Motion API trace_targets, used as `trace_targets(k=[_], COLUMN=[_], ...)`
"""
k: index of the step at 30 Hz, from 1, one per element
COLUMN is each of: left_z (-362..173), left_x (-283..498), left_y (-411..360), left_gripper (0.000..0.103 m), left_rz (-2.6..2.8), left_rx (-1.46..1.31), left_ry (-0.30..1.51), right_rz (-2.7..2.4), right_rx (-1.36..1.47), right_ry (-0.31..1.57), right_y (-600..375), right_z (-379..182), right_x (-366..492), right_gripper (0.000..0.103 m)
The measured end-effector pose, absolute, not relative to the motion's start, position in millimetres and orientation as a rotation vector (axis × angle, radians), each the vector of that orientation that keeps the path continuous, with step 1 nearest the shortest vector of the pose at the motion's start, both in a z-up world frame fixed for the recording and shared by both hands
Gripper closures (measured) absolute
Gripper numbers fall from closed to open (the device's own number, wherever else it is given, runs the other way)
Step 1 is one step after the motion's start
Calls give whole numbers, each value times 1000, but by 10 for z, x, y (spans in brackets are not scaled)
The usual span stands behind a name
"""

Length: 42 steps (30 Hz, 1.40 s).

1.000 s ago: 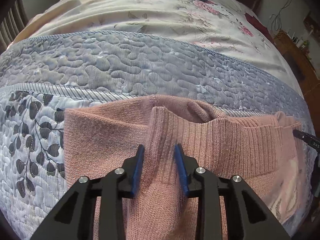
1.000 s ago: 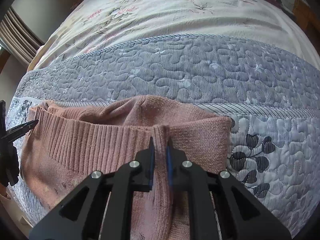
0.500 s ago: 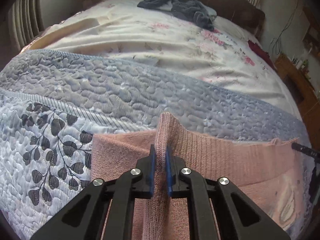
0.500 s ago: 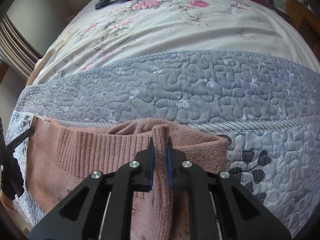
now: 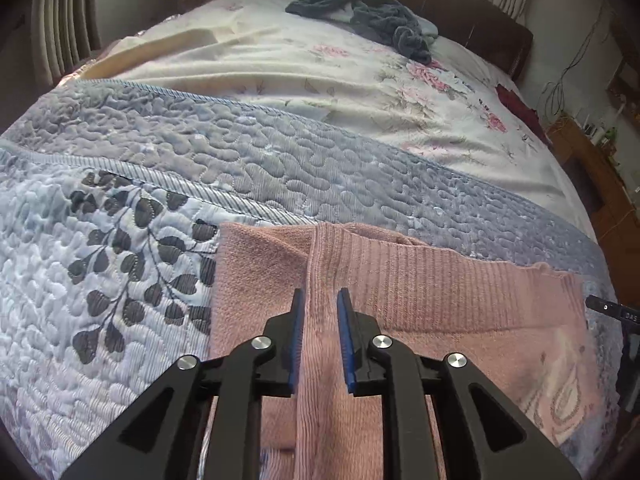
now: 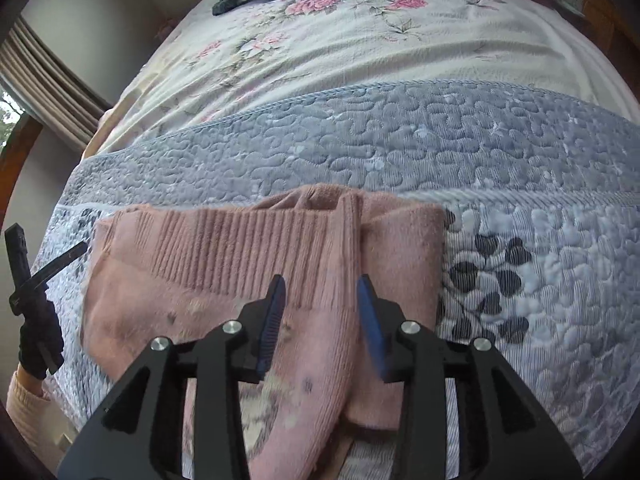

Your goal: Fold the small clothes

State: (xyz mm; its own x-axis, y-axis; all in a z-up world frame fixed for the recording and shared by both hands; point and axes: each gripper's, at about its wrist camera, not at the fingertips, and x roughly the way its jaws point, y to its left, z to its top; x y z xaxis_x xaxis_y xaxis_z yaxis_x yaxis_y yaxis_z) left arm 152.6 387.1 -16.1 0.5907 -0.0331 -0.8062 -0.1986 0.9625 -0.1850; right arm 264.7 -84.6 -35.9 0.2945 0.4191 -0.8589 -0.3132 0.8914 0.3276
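Pink knit sweater (image 5: 420, 292) lies folded on the quilt (image 5: 280, 168) at the bed's near edge, long axis left to right. The left gripper (image 5: 320, 312) has its jaws slightly spread, straddling a raised ribbed ridge at the left end. The right gripper (image 6: 322, 300) has its jaws wider, fabric loose between them. Only the right view shows the gloved hand (image 6: 38, 344); the left view shows the headboard (image 5: 480, 28).

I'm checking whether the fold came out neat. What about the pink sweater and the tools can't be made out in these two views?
- Near part of the pink sweater: left wrist view, covered by the left tool and cut by the bottom edge.
- Right tool: right pad smeared by motion blur in its own view.
- Sweater's print: blurred, partly hidden behind the tool arms in both views.
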Motion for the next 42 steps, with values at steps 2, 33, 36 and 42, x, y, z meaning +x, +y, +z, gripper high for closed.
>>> trace_targets(k=[2,33,36,42], left_z=[-69,-712,-733,-681], left_x=[1326,773,769,783], left_y=[3748,3163,3130,3008], left_gripper=[80,64,61,52], left_rz=[72,-24,-21,-7], left_rx=[-248,-151,-133,-92], left_ry=[915,1054,1048,1051], right_rz=[536,580,576,599], right_rx=[128,97,108,166], right_ry=[1192,1340,1344,1347], right_y=[-943,-1123,-1122,-1181], right_z=[-332,-947,-969,-860], right_x=[2396,1280,1299,1323], right_gripper=[59,85,86,66])
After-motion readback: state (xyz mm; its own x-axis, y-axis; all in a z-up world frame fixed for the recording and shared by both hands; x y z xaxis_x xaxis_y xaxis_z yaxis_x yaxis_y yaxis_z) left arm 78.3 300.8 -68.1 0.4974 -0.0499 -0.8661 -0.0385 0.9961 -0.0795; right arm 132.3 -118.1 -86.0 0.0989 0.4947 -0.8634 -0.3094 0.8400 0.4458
